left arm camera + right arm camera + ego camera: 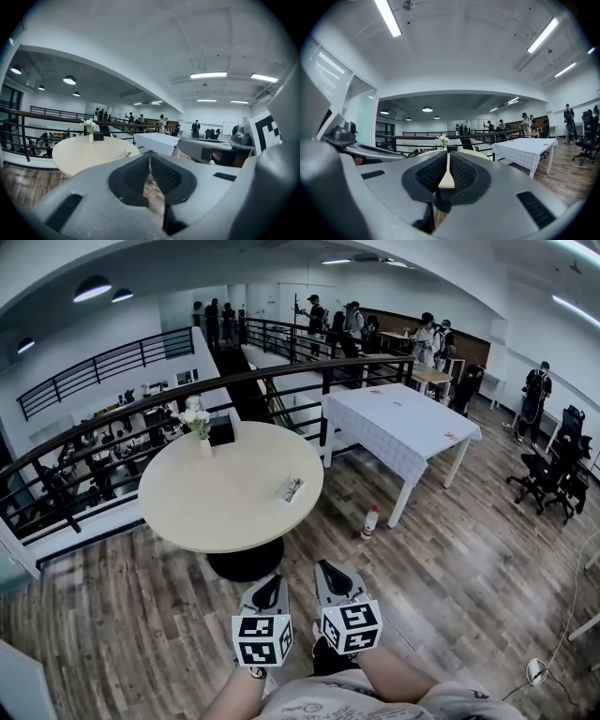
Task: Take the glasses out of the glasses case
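Note:
A small white glasses case (292,488) with dark glasses on it lies near the right edge of a round beige table (216,502). In the left gripper view the glasses case (127,153) is a tiny shape on the round table (79,152), far off. Both grippers hang low near the person's body, well short of the table and over the wooden floor. My left gripper (271,581) is shut with nothing in it, its pads (140,172) pressed together. My right gripper (328,569) is likewise shut and empty, with its pads (459,172) nearly touching.
A vase of white flowers (199,424) stands at the table's far edge beside a dark box. A rectangular table with a white cloth (403,423) stands to the right, a bottle (371,519) on the floor between. A black railing (112,442) curves behind. Office chairs (553,474) stand far right.

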### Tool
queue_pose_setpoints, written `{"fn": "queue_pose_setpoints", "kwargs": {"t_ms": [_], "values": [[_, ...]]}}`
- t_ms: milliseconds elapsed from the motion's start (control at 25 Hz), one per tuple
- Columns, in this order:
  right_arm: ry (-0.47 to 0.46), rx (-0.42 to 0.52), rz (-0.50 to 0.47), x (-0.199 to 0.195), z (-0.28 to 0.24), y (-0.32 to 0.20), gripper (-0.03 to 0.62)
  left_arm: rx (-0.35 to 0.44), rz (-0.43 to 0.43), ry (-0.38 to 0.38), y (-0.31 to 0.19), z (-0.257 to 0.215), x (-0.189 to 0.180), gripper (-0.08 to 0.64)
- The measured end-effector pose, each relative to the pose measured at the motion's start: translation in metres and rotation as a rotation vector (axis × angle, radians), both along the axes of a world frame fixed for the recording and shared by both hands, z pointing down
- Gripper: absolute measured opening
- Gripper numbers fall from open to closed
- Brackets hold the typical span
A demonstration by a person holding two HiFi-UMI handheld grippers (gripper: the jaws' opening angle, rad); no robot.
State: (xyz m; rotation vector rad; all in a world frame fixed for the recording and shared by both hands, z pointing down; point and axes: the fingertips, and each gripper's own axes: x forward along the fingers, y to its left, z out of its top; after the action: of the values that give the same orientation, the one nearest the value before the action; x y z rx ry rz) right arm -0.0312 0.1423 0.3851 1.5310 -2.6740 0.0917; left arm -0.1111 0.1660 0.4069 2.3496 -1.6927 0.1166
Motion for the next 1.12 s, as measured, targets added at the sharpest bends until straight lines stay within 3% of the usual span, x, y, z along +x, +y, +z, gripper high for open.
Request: {"fn": "queue_pose_setpoints", "kwargs": {"t_ms": [600,1120], "values": [[0.012,0.027,-0.132,-0.047,0.013,-0.131,0.015,0.022,-0.09,-0.059,-0.126,0.009,-0.036,0.015],[-0.003,-0.061,-0.127,-0.034,0.038,-0.237,0.015,-0.098,-0.062,-0.063,-0.227,0.045,-0.02,0.015]]}}
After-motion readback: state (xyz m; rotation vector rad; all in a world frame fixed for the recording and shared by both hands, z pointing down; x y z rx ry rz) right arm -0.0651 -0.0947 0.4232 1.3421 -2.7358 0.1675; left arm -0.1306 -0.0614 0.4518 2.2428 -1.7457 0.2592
